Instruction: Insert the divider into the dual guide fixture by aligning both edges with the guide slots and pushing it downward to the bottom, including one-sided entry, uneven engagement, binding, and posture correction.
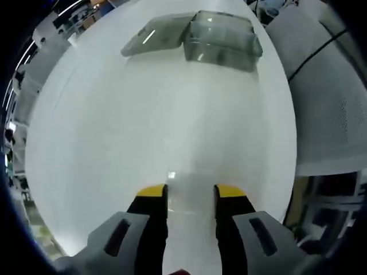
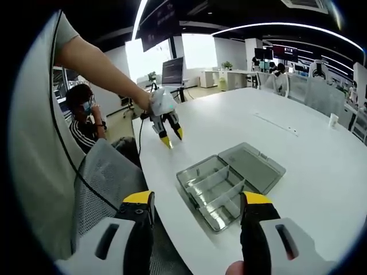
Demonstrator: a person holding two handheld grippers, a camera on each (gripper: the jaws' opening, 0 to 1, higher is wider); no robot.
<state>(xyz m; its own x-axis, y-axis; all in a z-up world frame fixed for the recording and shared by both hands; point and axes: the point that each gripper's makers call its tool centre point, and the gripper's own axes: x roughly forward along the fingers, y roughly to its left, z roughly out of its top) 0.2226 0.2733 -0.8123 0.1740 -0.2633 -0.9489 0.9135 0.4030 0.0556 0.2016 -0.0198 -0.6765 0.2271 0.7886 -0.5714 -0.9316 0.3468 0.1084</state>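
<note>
In the right gripper view, the right gripper (image 2: 198, 200) hangs with fingers apart and empty above the white tabletop (image 2: 321, 172), over the clear compartment box (image 2: 215, 192) with its lid (image 2: 252, 167) open flat. Farther off, the left gripper (image 2: 170, 137) hovers with fingers apart and empty.
</note>
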